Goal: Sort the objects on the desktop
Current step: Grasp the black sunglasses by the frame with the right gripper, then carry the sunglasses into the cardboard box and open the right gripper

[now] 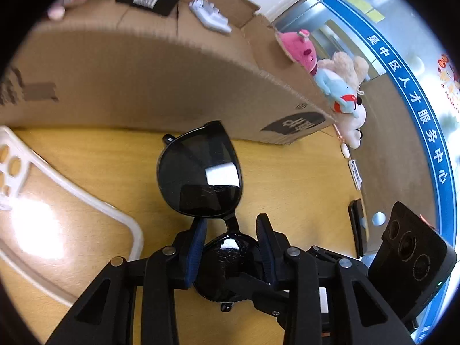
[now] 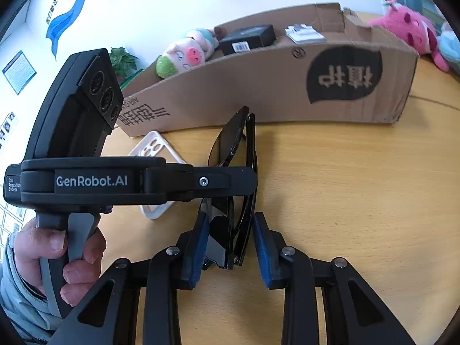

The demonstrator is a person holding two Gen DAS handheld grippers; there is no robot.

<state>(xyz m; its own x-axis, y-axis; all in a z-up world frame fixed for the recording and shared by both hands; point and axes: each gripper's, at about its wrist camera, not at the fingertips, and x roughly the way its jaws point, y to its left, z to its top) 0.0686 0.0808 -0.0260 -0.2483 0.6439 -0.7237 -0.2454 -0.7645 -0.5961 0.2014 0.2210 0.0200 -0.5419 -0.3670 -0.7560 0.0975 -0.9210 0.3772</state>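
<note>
Black sunglasses [image 1: 201,178] lie folded just above the yellow wooden desk [image 1: 287,178], held from two sides. In the left wrist view my left gripper [image 1: 231,244] is shut on the near lens, its blue pads pressing on both of the lens's edges. In the right wrist view the sunglasses [image 2: 233,149] stand edge-on, and my right gripper [image 2: 228,241] is shut on their near end. The left gripper [image 2: 247,181] reaches in from the left and clamps the frame's middle. A hand [image 2: 57,247] grips its handle.
An open cardboard box [image 1: 143,80] [image 2: 258,92] stands right behind, with a black packet [image 2: 247,38] and plush toys in it. A white phone case [image 1: 72,201] [image 2: 155,146] lies to the left. A black phone [image 1: 358,227] and a charm [image 1: 355,169] lie to the right.
</note>
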